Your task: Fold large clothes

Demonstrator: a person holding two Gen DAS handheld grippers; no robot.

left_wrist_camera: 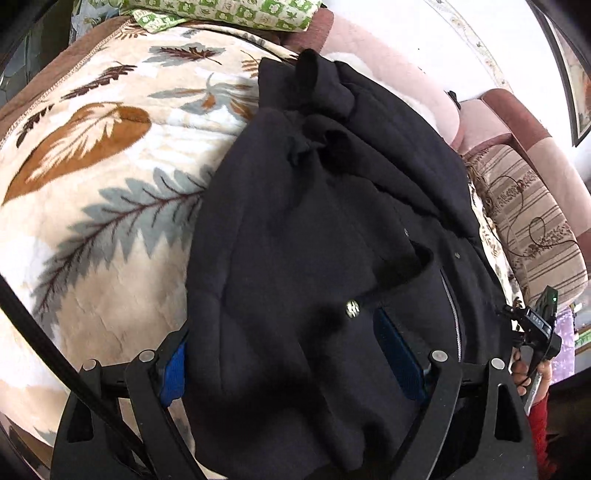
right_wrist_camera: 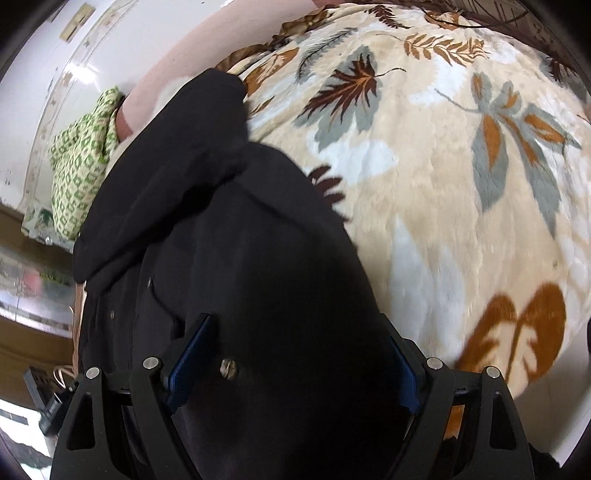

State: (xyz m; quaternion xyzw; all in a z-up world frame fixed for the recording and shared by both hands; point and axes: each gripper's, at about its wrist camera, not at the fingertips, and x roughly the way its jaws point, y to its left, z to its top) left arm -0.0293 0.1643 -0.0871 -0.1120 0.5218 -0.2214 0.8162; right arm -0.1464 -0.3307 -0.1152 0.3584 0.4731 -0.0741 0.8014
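Observation:
A large black jacket with metal snaps and a zipper lies bunched on a leaf-patterned blanket. My left gripper is open, its blue-padded fingers standing wide on either side of a fold of the jacket. In the right wrist view the same jacket fills the lower left over the blanket. My right gripper is open too, its blue pads wide apart with jacket cloth draped between them. The other gripper and the hand holding it show at the right edge.
A green-and-white checked cloth lies at the bed's far end, also seen in the right wrist view. A pink headboard and a striped cushion with a black cable stand at the right. A white wall lies beyond.

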